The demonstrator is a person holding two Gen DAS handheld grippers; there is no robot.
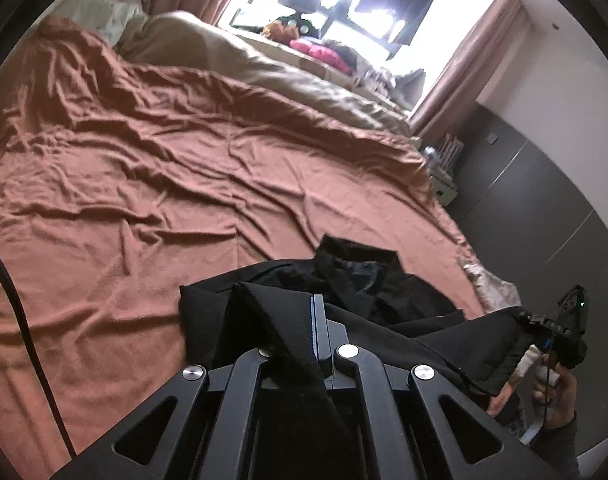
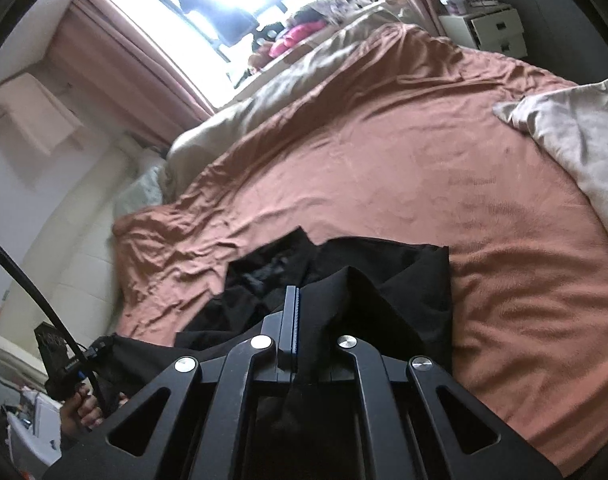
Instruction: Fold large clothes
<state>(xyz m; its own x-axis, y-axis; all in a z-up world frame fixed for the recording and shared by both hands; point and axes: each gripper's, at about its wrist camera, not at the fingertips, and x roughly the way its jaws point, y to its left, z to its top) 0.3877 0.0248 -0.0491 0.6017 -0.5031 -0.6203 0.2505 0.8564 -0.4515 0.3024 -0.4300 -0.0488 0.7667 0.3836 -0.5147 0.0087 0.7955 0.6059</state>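
The left gripper (image 1: 317, 320) has its jaws pinched together on a fold of the black garment (image 1: 355, 280), the cloth peaking over the fingers and draping back across the linkage; the right gripper (image 2: 292, 320) is likewise clamped narrow on another fold of the same garment (image 2: 383, 268). The rest of the garment lies crumpled just ahead of and below both tools on the rust-brown bedspread (image 1: 144, 168), with what looks like a collar or lapel opening at its far edge, so it may be a jacket or coat, though I cannot tell for certain. Seen from the left wrist, the right gripper sits off to the right with a hand (image 1: 555, 384) on its handle and cloth stretched to it; from the right wrist, the left one shows low on the left. The fabric looks soft and limp, fairly dense, sagging under its own weight between the two grips, so it should drape rather than hold a crease and is unlikely to tear. Being matte, it will probably not slip from closed pads, but thin pinches may creep. Hems, shoulder seams or corners would likely be the surest places to hold, as layered edges give the pads more to bite.
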